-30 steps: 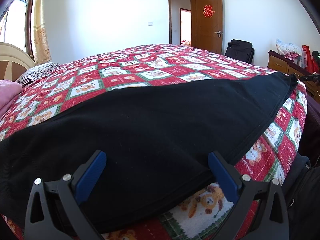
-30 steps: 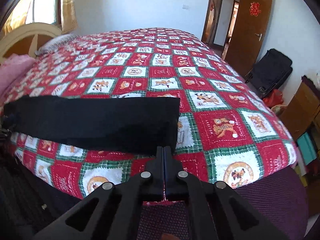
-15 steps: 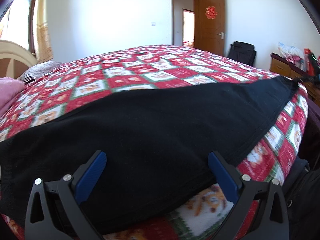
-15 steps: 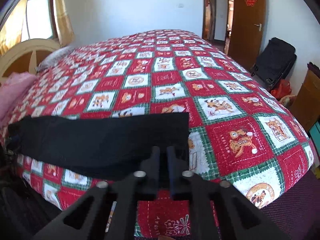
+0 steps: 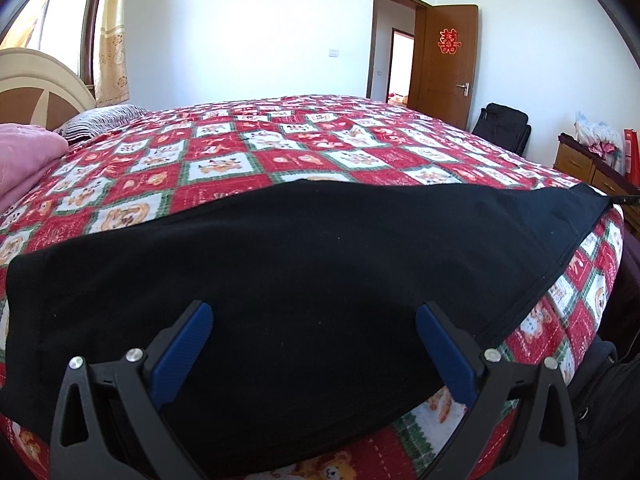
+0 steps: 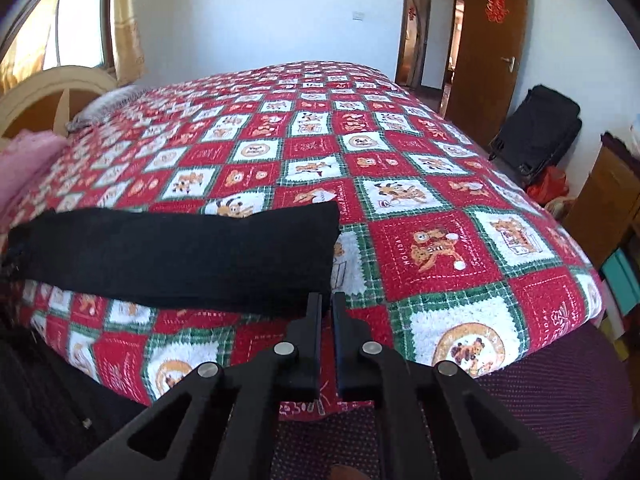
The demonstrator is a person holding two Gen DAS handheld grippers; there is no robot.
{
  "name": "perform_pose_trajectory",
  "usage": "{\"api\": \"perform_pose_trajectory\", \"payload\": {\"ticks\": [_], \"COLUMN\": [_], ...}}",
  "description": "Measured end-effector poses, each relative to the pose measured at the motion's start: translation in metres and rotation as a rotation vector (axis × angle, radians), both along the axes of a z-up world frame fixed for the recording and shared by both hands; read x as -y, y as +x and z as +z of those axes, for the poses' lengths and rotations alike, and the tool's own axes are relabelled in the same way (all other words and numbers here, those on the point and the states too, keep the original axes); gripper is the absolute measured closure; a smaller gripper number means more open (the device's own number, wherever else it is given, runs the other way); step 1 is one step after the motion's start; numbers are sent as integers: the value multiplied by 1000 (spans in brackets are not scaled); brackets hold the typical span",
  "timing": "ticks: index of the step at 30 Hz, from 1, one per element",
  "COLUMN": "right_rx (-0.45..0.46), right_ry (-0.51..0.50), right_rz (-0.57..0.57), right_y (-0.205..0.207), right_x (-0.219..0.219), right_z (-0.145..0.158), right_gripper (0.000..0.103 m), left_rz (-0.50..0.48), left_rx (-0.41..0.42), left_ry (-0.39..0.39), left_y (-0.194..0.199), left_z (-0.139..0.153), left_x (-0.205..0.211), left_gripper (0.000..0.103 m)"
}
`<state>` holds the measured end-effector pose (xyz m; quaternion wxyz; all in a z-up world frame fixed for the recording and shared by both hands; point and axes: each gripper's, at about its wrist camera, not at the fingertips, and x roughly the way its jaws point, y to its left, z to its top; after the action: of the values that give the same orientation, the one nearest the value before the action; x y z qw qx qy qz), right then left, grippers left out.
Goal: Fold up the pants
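Observation:
Black pants lie flat along the near edge of a bed with a red, green and white patchwork cover. In the left wrist view my left gripper is wide open, its blue-padded fingers over the wide end of the pants, holding nothing. In the right wrist view the pants stretch leftward as one long strip. My right gripper sits at the near right corner of the leg end, its jaws a narrow gap apart with no cloth between them.
A pink blanket and striped pillow lie by the headboard on the left. A black suitcase stands by the open wooden door. A wooden dresser stands at the right. The bed edge drops off near me.
My right gripper went from fully shut to slightly parted and has drawn back a little from the leg end. My left gripper stayed open over the pants, the view shifting slightly.

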<state>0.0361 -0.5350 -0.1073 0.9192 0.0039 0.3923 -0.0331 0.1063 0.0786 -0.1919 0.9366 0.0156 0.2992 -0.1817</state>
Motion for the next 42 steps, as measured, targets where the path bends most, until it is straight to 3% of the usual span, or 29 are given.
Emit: {"api": "perform_pose_trajectory", "payload": {"ticks": [2, 3, 8, 13, 16, 18, 19, 22, 26, 31, 33, 34, 35, 37, 40, 42], "right_rx": [15, 30, 55, -55, -174, -203, -193, -83, 88, -7, -48, -51, -55, -59, -36, 3], "right_ry": [20, 44, 138, 217, 315, 309, 285, 252, 205, 152, 166, 162, 162, 173, 113, 91], "right_rz": [-11, -22, -52, -59, -85, -89, -83, -60, -30, -117, -149, -165, -177, -191, -248, -257], "right_y": [-1, -2, 14, 67, 99, 112, 113, 103, 75, 90, 94, 92, 89, 78, 54, 34], "right_x": [4, 8, 15, 13, 18, 15, 11, 0, -10, 6, 18, 20, 23, 27, 30, 27], "right_z": [6, 12, 30, 20, -3, -13, -13, 3, 29, -1, -17, -19, -21, -20, -8, 5], "right_gripper": [29, 26, 27, 51, 54, 85, 95, 98, 98, 97, 84, 70, 61, 58, 44, 44], "left_rz": [0, 0, 1, 0, 1, 0, 0, 1, 3, 2, 0, 0, 0, 1, 1, 1], "left_rx": [4, 6, 17, 21, 22, 24, 24, 27, 30, 35, 35, 35, 36, 39, 40, 40], "left_ry": [5, 10, 19, 22, 30, 34, 35, 35, 39, 41, 39, 40, 41, 42, 41, 41], "left_y": [-1, -1, -2, -3, -3, -3, -3, -3, -4, -4, -4, -4, -4, -4, -4, -4], "left_z": [-1, -1, -3, -4, -4, -4, -4, -5, -5, -6, -6, -6, -6, -7, -7, -7], "left_x": [0, 0, 1, 1, 2, 2, 2, 2, 2, 2, 2, 1, 2, 2, 2, 2], "left_gripper": [0, 0, 0, 0, 0, 0, 0, 0, 0, 0, 0, 0, 0, 0, 0, 0]}}
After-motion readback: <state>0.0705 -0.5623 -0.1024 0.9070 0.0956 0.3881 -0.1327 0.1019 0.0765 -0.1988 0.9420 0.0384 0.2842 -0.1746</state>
